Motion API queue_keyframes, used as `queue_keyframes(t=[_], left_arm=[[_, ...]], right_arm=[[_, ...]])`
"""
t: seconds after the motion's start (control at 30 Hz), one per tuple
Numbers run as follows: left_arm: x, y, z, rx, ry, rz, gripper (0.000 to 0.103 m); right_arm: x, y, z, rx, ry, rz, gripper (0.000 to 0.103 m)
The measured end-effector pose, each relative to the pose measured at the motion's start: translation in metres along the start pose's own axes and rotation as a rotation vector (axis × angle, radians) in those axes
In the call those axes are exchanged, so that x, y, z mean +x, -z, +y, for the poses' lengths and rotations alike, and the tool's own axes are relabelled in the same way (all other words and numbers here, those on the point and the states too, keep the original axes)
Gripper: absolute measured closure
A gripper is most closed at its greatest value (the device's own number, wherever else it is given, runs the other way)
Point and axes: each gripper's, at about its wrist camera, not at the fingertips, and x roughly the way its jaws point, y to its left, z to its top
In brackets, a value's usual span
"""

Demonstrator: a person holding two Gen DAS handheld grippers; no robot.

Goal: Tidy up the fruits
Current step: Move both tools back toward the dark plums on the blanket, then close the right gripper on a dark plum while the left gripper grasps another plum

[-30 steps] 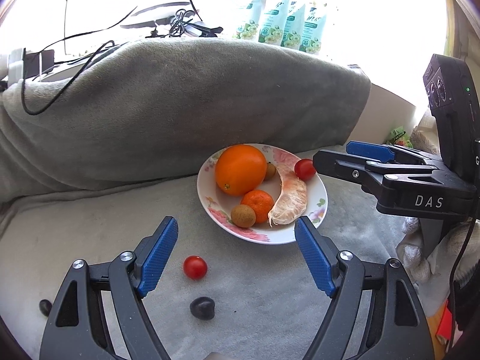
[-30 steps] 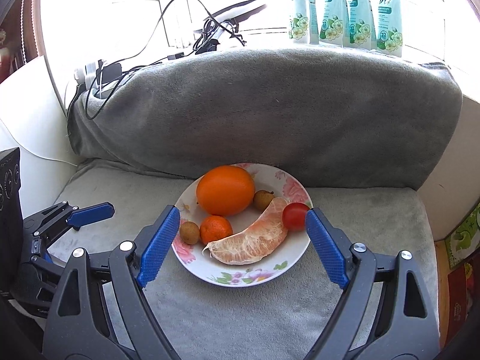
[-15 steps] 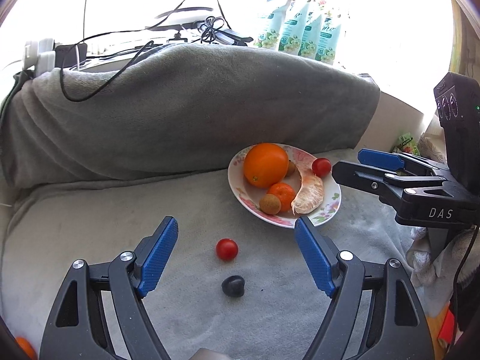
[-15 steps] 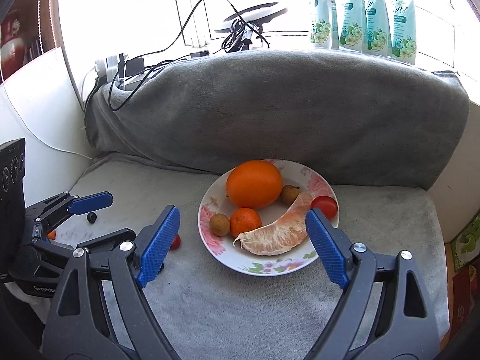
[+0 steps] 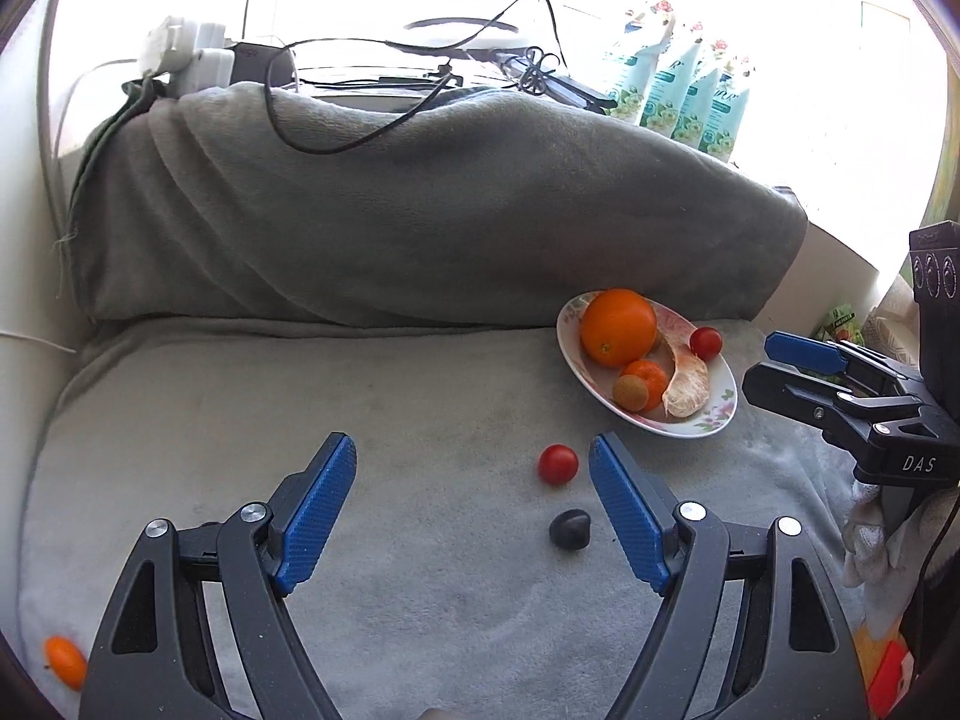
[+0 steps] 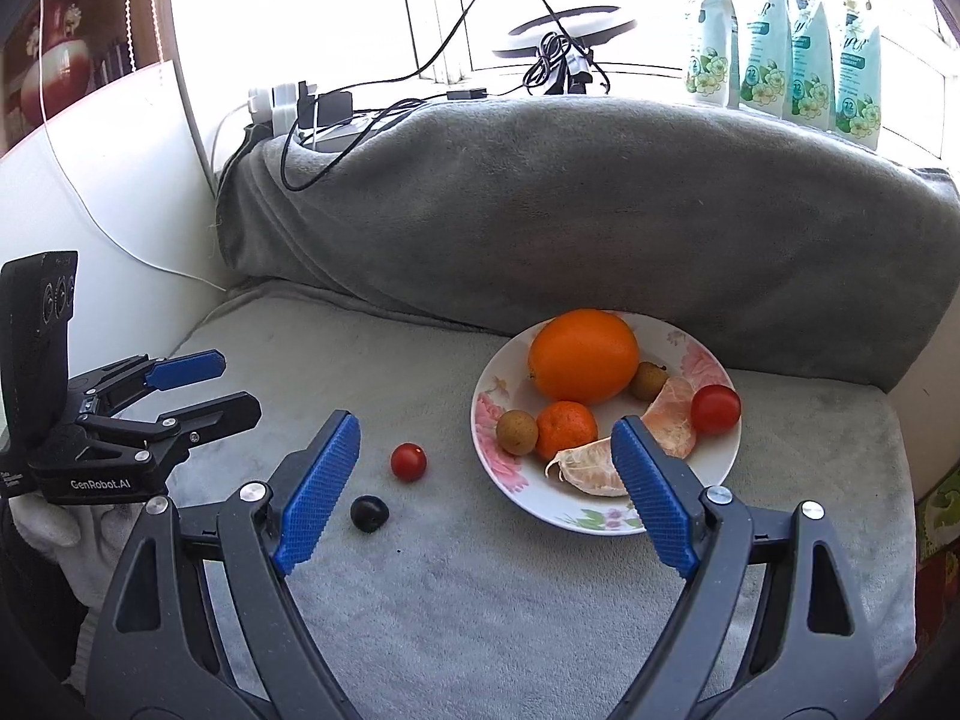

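A flowered plate (image 5: 576, 360) (image 6: 498, 468) on the grey blanket holds a big orange (image 5: 618, 327) (image 6: 583, 355), a small mandarin (image 6: 566, 427), two brown longans, a peeled citrus piece (image 6: 591, 468) and a cherry tomato (image 6: 715, 409). Loose on the blanket lie another cherry tomato (image 5: 557, 464) (image 6: 408, 461) and a dark fruit (image 5: 569, 529) (image 6: 368, 513). A small orange fruit (image 5: 65, 659) sits at the lower left edge. My left gripper (image 5: 471, 513) is open, empty, left of the loose tomato. My right gripper (image 6: 486, 489) is open, empty, over the plate's near left rim.
A grey blanket-covered bolster (image 5: 390, 204) backs the seat. Cables and a power strip (image 6: 300, 102) lie on the sill behind it, beside several pale pouches (image 6: 786, 30). A white wall panel (image 6: 90, 192) closes the left side.
Both grippers have swung left across the blanket. In the left wrist view the plate slid from centre to the right, and a small orange fruit came into sight at the lower left.
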Motion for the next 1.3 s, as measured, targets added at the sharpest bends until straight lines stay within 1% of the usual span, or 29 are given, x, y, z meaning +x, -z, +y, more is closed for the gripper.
queue_keyframes(t=[0.3,0.33,0.47,0.53,0.6,0.7,0.73,0.8,0.87,0.9,0.97,1.0,1.03,1.1,1.2,1.23,1.3], left_arm=[[-0.012,0.020,0.045,-0.071,-0.069,0.008,0.024],[-0.013,0.022,0.049,-0.079,-0.075,0.009,0.028],[-0.014,0.032,0.067,-0.114,-0.099,0.023,0.032],[-0.014,0.037,0.075,-0.129,-0.107,0.031,0.038],[-0.013,0.043,0.082,-0.146,-0.114,0.040,0.040],[-0.009,0.049,0.091,-0.167,-0.124,0.059,0.046],[-0.008,0.051,0.094,-0.176,-0.124,0.064,0.048],[-0.005,0.052,0.098,-0.186,-0.128,0.072,0.049],[-0.003,0.053,0.100,-0.188,-0.132,0.077,0.051],[-0.001,0.053,0.101,-0.188,-0.135,0.080,0.054],[0.002,0.054,0.104,-0.192,-0.136,0.087,0.057],[0.005,0.054,0.106,-0.197,-0.138,0.092,0.058],[0.007,0.055,0.108,-0.203,-0.139,0.095,0.059],[0.010,0.056,0.111,-0.213,-0.138,0.100,0.059],[0.013,0.057,0.114,-0.216,-0.141,0.106,0.061],[0.014,0.057,0.115,-0.218,-0.142,0.109,0.062],[0.016,0.057,0.117,-0.222,-0.142,0.110,0.063]], right_arm=[[0.014,0.008,0.019,-0.026,-0.055,0.036,0.015],[0.016,0.009,0.020,-0.029,-0.062,0.042,0.015],[0.024,0.015,0.030,-0.051,-0.081,0.066,0.015],[0.028,0.018,0.035,-0.061,-0.091,0.080,0.015],[0.034,0.021,0.039,-0.071,-0.102,0.096,0.015],[0.041,0.025,0.047,-0.089,-0.111,0.114,0.016],[0.043,0.026,0.049,-0.096,-0.113,0.119,0.019],[0.047,0.028,0.055,-0.106,-0.118,0.133,0.023],[0.051,0.031,0.058,-0.111,-0.122,0.144,0.023],[0.053,0.032,0.059,-0.112,-0.124,0.149,0.024],[0.057,0.034,0.061,-0.117,-0.126,0.163,0.032],[0.060,0.036,0.062,-0.121,-0.129,0.176,0.040],[0.062,0.038,0.063,-0.126,-0.131,0.189,0.044],[0.067,0.042,0.064,-0.137,-0.130,0.206,0.046],[0.073,0.047,0.067,-0.155,-0.127,0.229,0.057],[0.076,0.048,0.067,-0.158,-0.125,0.236,0.059],[0.080,0.049,0.067,-0.159,-0.120,0.246,0.059]])
